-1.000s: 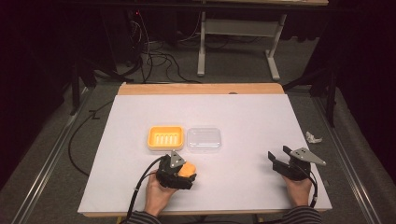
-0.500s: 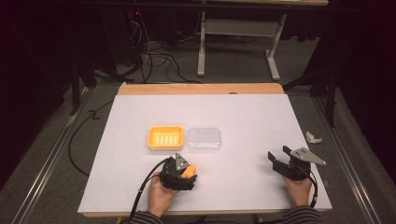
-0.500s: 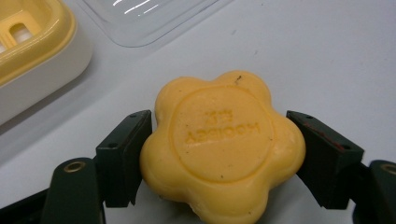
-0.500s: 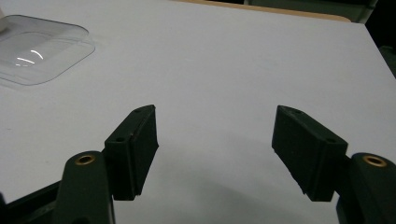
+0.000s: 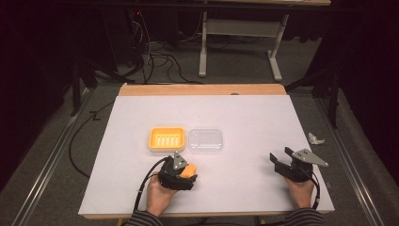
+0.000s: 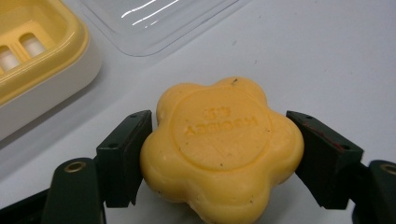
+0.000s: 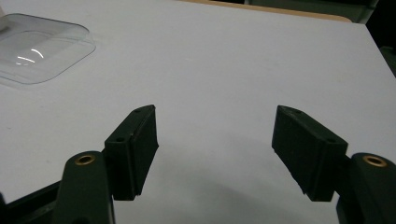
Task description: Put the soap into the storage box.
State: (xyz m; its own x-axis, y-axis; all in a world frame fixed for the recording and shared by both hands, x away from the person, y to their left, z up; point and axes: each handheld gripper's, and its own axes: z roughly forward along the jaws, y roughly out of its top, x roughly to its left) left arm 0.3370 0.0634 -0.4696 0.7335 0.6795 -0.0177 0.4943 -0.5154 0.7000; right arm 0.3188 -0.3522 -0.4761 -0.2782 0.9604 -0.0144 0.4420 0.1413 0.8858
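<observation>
At the near edge of the white table (image 5: 244, 117), two hands come in from below, each holding one gripper. The left gripper (image 5: 184, 172) sits near-centre, just short of the two dishes, and its jaws are clamped on a single flower-shaped orange soap bar (image 6: 222, 147) — one black pad presses each side of the bar, and raised lettering on its round top face reads upside down in the left gripper view. Whether the soap rests on the table or is lifted just off it cannot be told. In the high view the soap shows as an orange patch at the gripper's tip (image 5: 189, 169).

The right gripper (image 5: 281, 162) is at the near right, well apart from the soap, with its grey three-cornered plate on top. Its two jaws stand wide apart with nothing between them — bare white table shows in the gap in the right gripper view (image 7: 215, 154).

Just beyond the left gripper lie two dish parts side by side: one yellow soap dish (image 5: 167, 138) with a slotted floor on the left, and one clear plastic lid (image 5: 205, 140) touching or nearly touching it on the right.

Farther right, off the table's edge, lies one small crumpled white scrap (image 5: 315, 139). Beyond the far wooden edge of the table stands one grey metal table frame (image 5: 237, 42), with loose cables (image 5: 157, 59) on the floor to its left.
</observation>
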